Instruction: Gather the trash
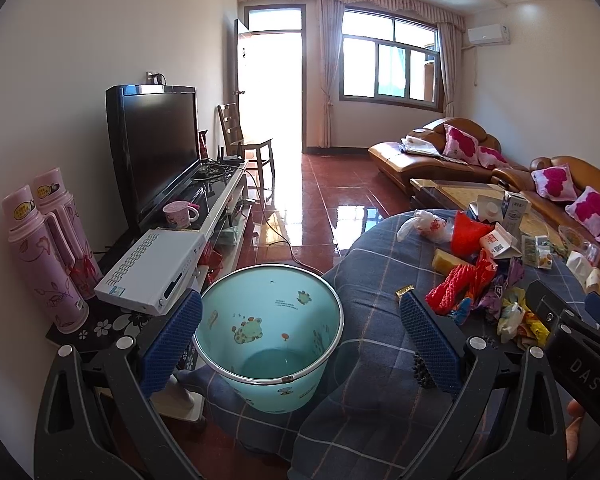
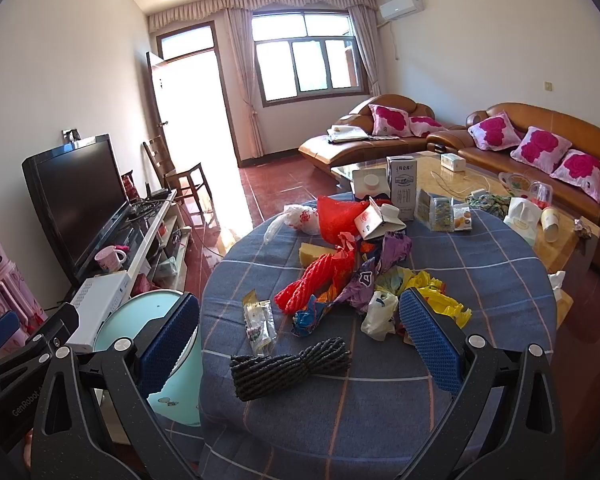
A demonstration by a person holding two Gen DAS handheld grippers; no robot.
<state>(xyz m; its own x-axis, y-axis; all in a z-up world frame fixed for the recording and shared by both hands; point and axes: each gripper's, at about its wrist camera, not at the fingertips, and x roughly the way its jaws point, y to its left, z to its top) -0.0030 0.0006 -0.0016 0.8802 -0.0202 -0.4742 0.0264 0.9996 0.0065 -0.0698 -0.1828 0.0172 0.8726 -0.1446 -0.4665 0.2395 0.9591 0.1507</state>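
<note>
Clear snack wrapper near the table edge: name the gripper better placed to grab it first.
Right. The right gripper is open with the clear snack wrapper lying just ahead between its fingers; the left gripper faces the empty bin.

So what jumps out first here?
The bright trash pile in the middle of the blue checked tablecloth, red netting and wrappers tangled together. Next, the empty teal bin beside the table's left edge, then a dark rope bundle near the front.

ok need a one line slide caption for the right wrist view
Open right gripper hovers over a blue plaid table strewn with wrappers, bags and cartons, a teal bin beside it.
</note>
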